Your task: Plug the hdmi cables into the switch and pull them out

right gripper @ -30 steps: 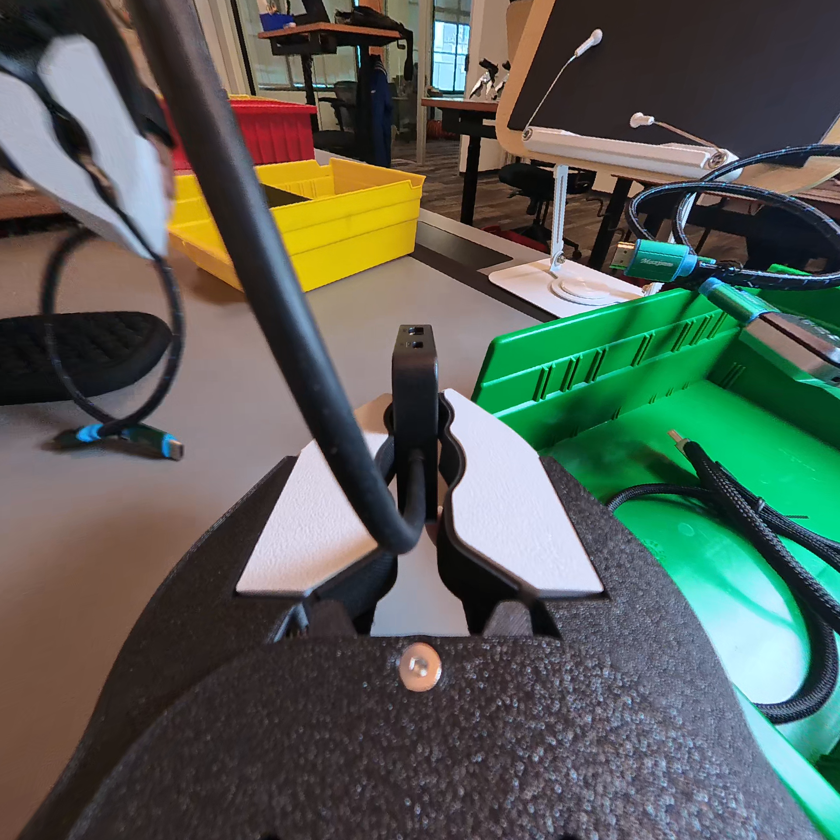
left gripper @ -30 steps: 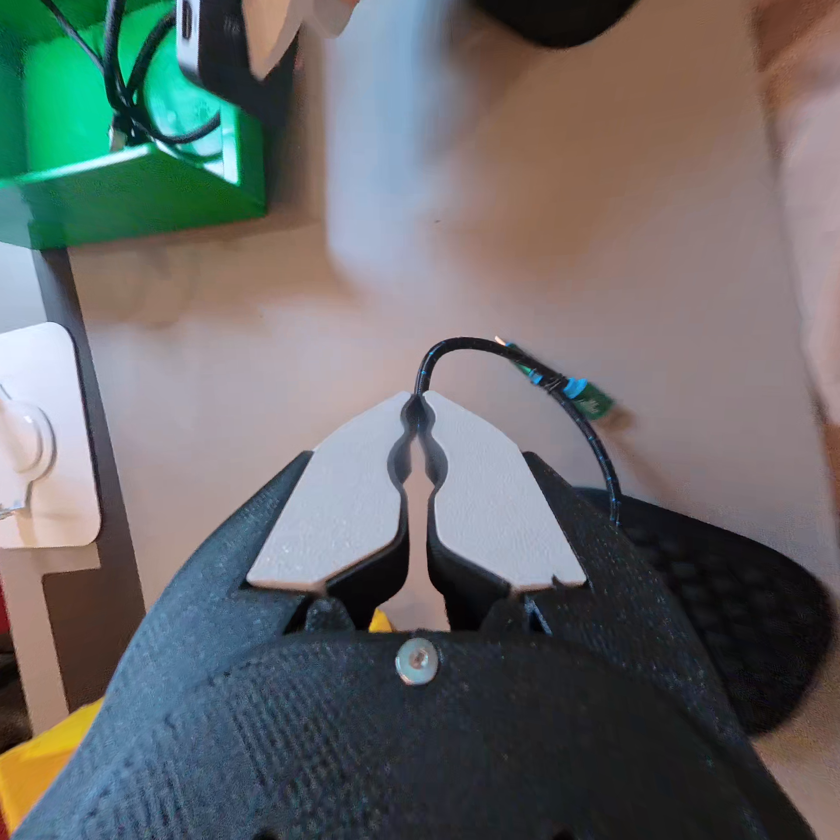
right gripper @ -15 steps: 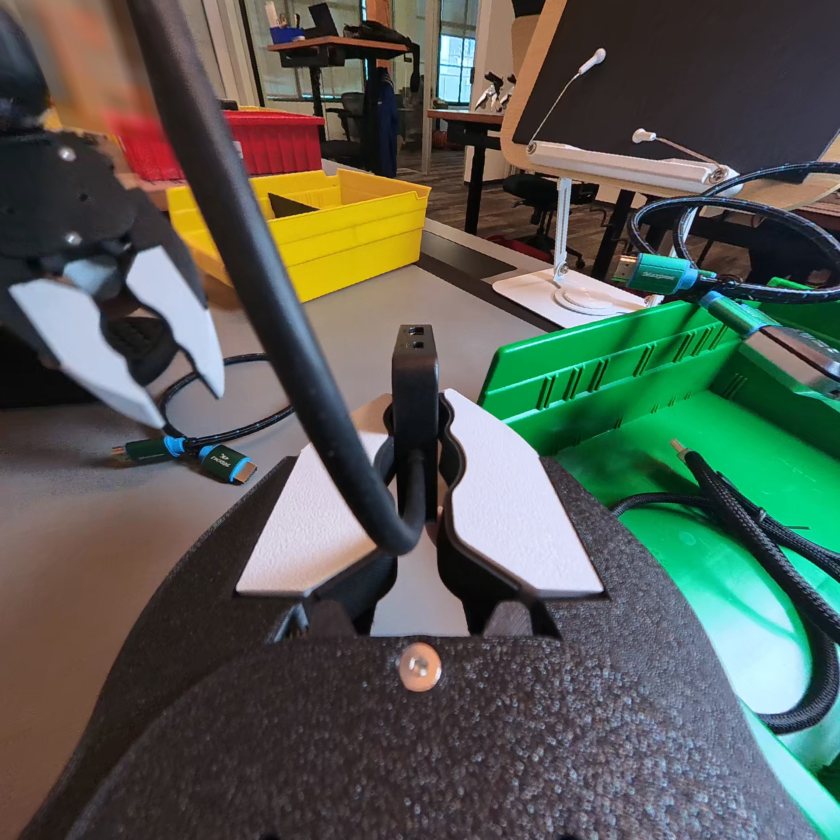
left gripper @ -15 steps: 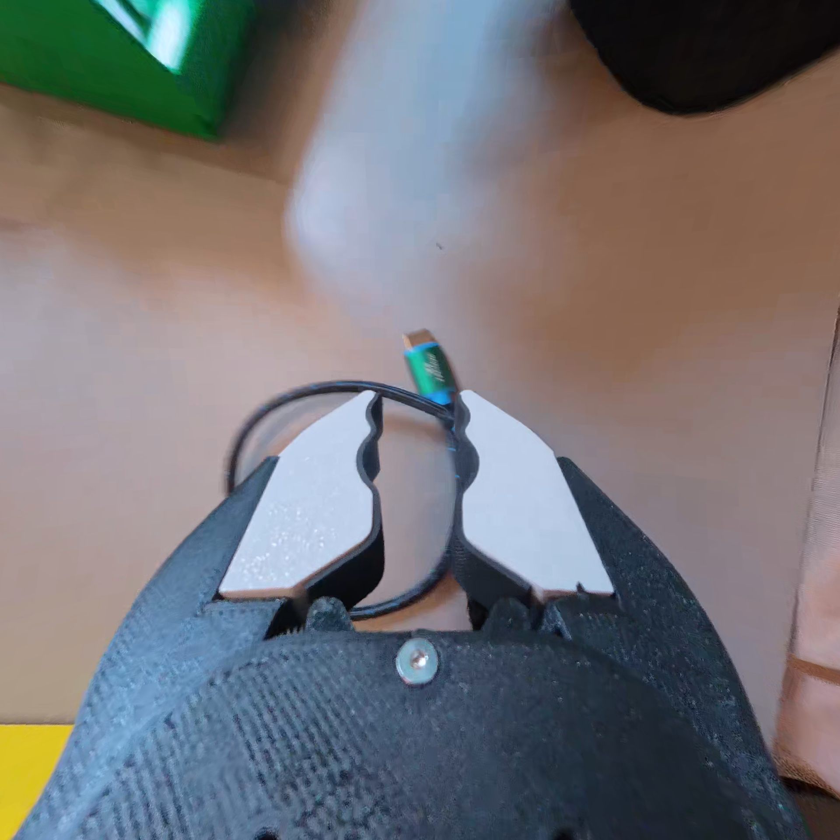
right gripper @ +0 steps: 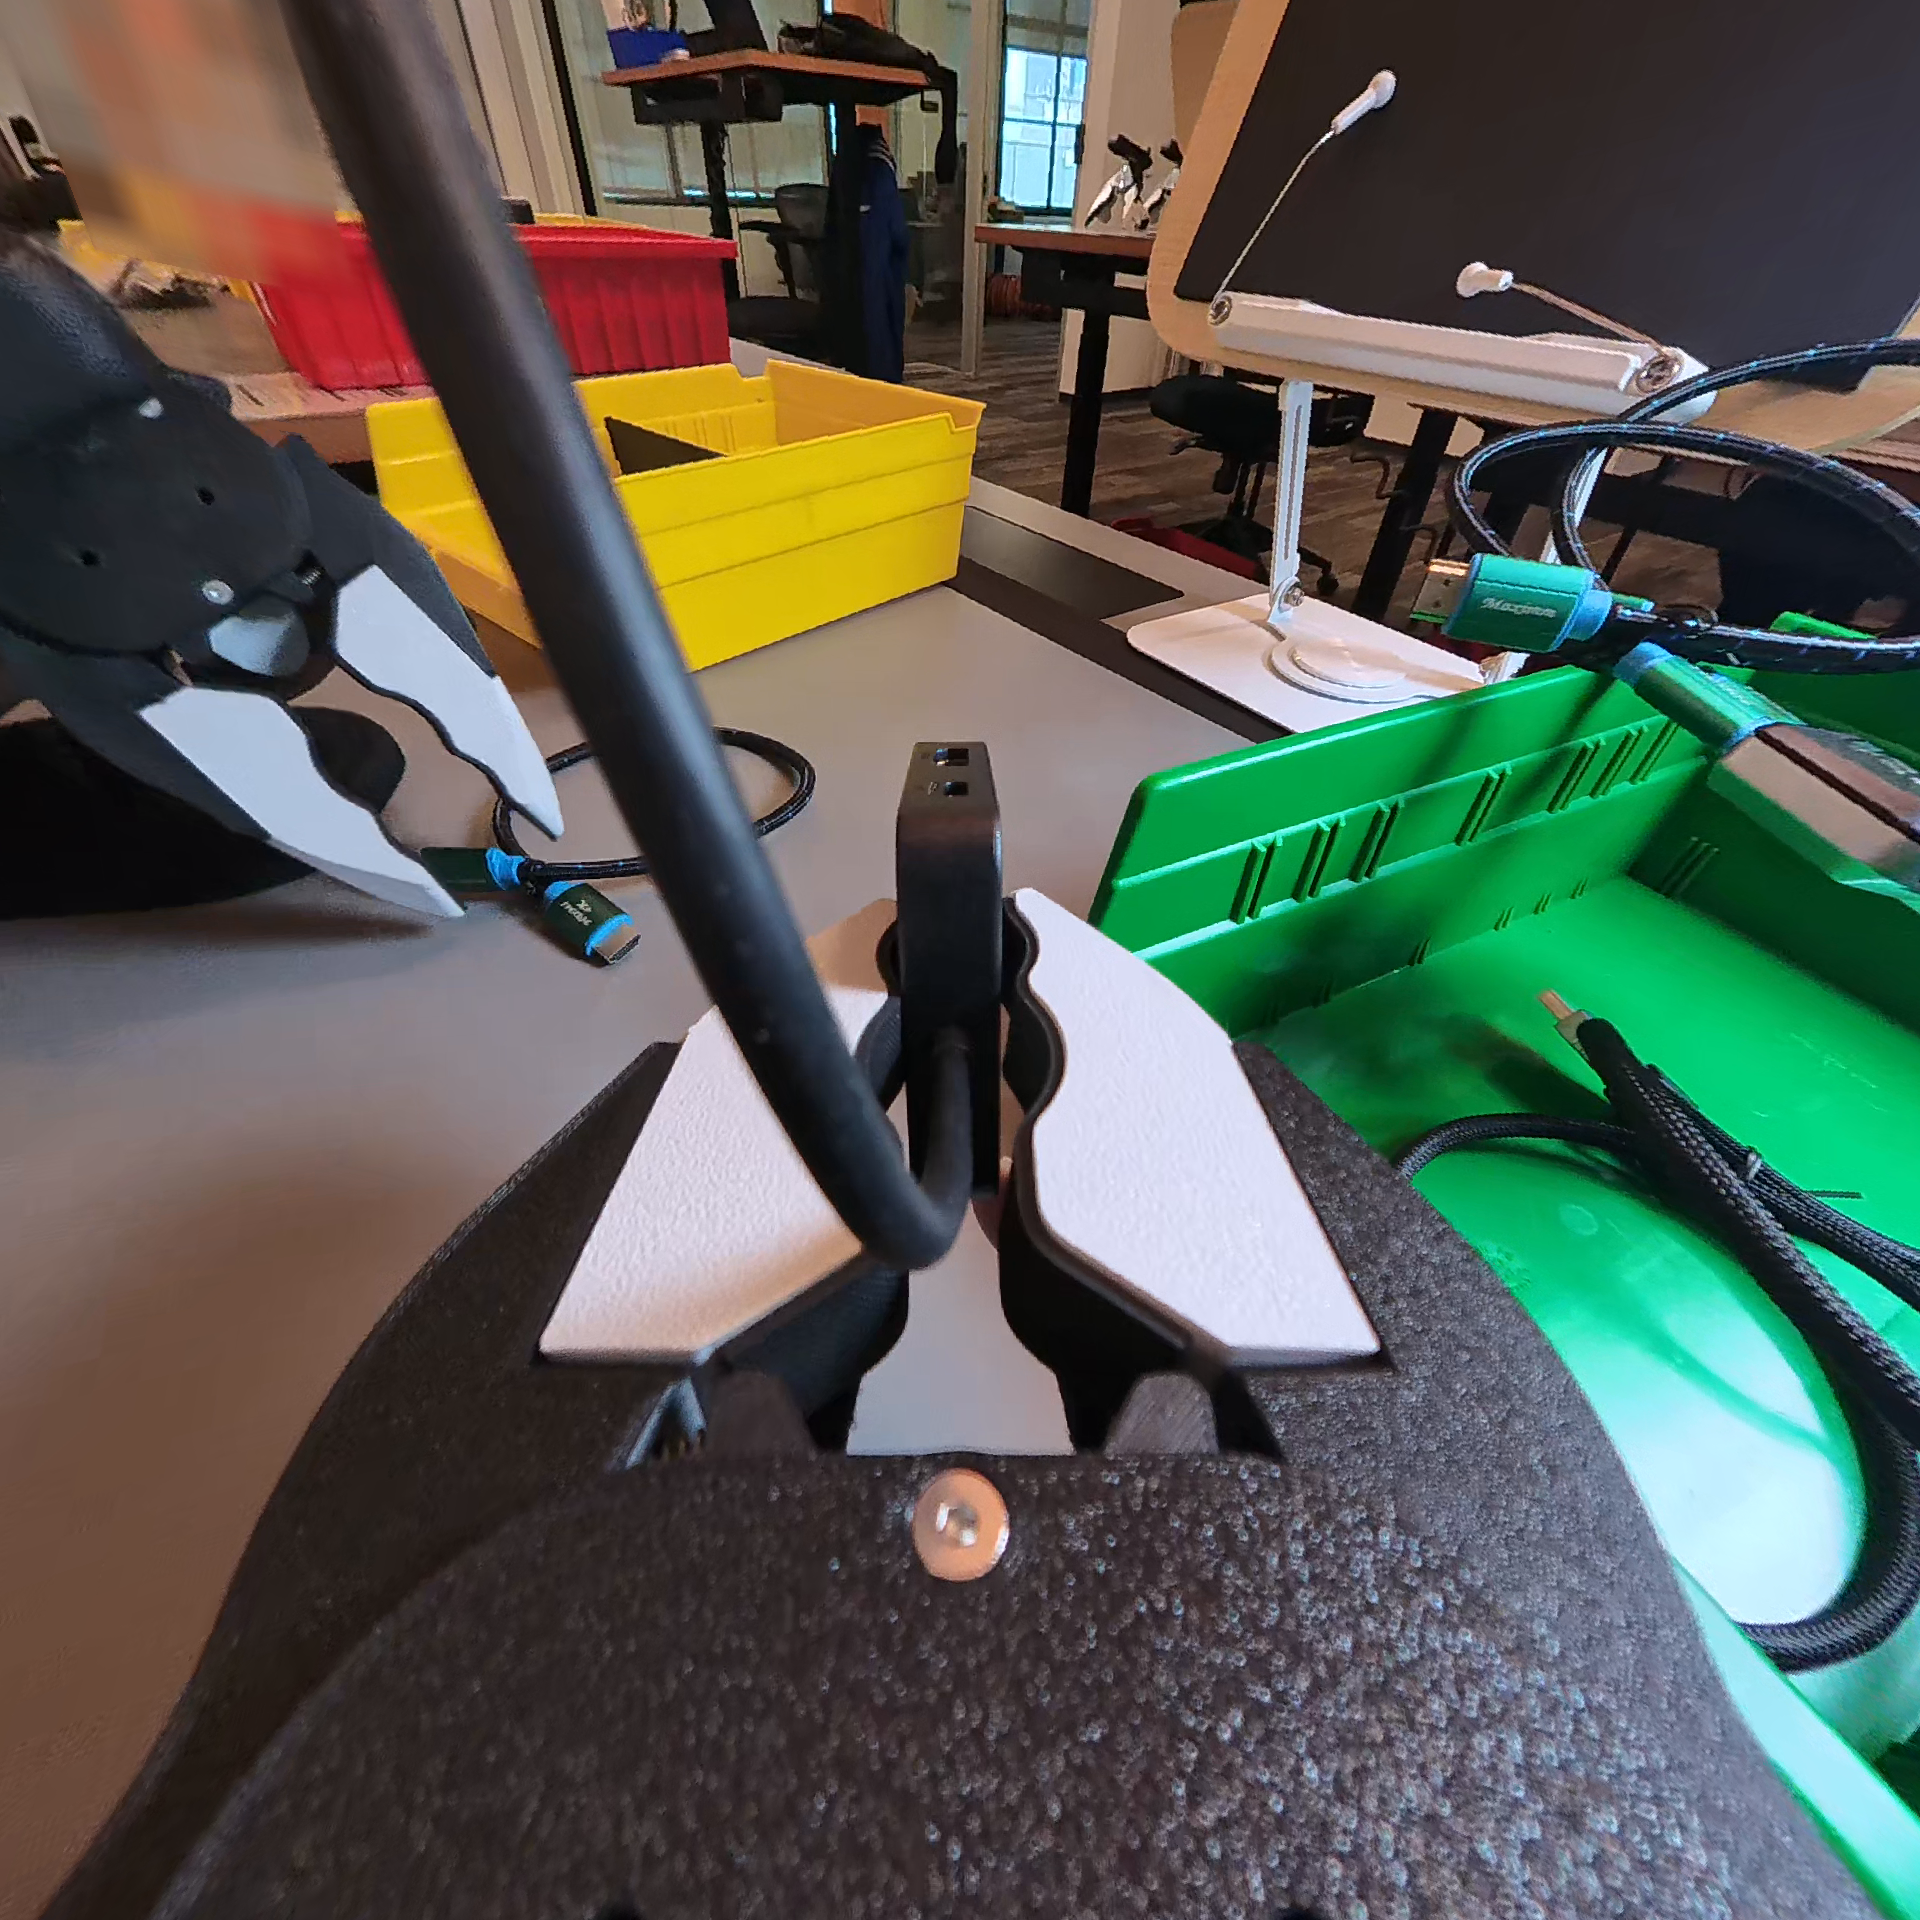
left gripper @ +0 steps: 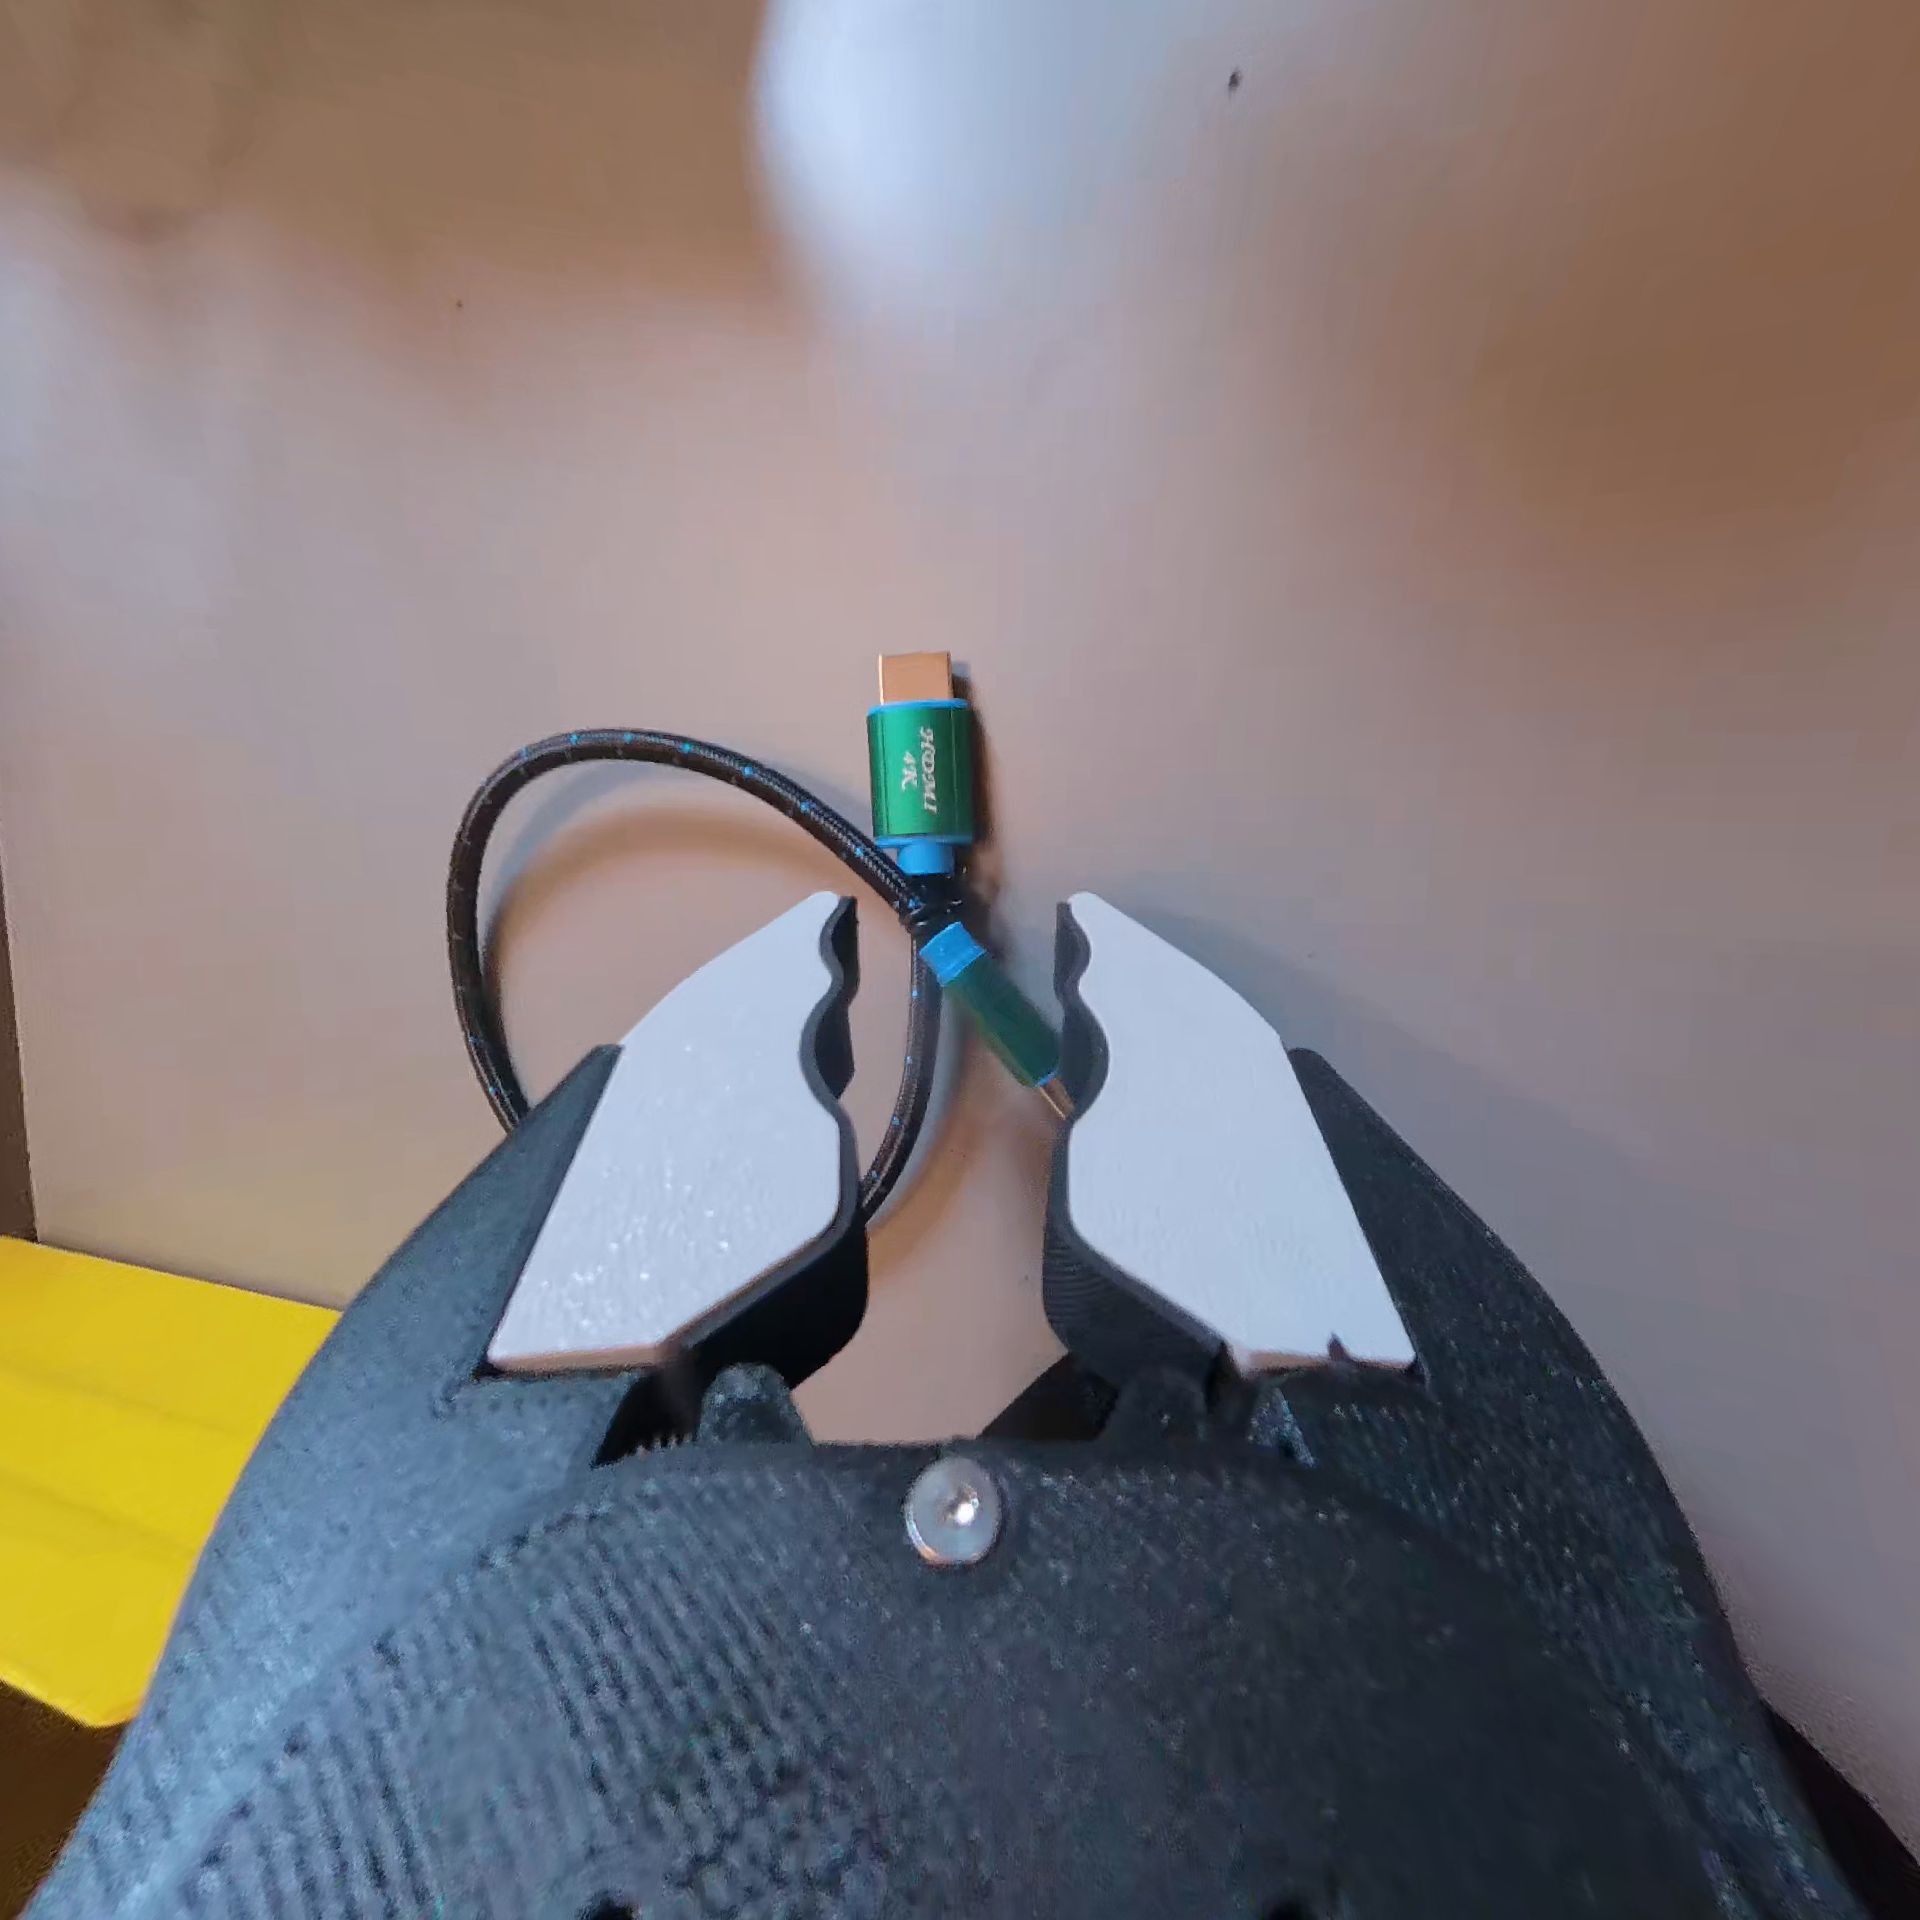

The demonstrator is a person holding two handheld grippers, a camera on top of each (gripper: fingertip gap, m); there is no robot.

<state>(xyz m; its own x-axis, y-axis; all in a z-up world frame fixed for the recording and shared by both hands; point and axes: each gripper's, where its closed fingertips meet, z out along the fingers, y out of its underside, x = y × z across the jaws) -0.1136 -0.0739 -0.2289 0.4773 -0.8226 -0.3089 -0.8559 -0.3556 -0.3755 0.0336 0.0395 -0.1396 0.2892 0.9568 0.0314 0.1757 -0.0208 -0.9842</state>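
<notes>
Grey table [right gripper: 156, 1091] bears yellow bin [right gripper: 727, 499], green bin [right gripper: 1403, 831], looped cable [left gripper: 665, 831].

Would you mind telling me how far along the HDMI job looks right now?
Early on. The right hand-held gripper grips the switch, whose visible end ports are empty. The left hand-held gripper is open above the short HDMI cable lying on the table. Grasping, plugging and unplugging remain.

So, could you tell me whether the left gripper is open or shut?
Open: the left gripper has its white fingers apart above the looped cable, gripping nothing.
</notes>
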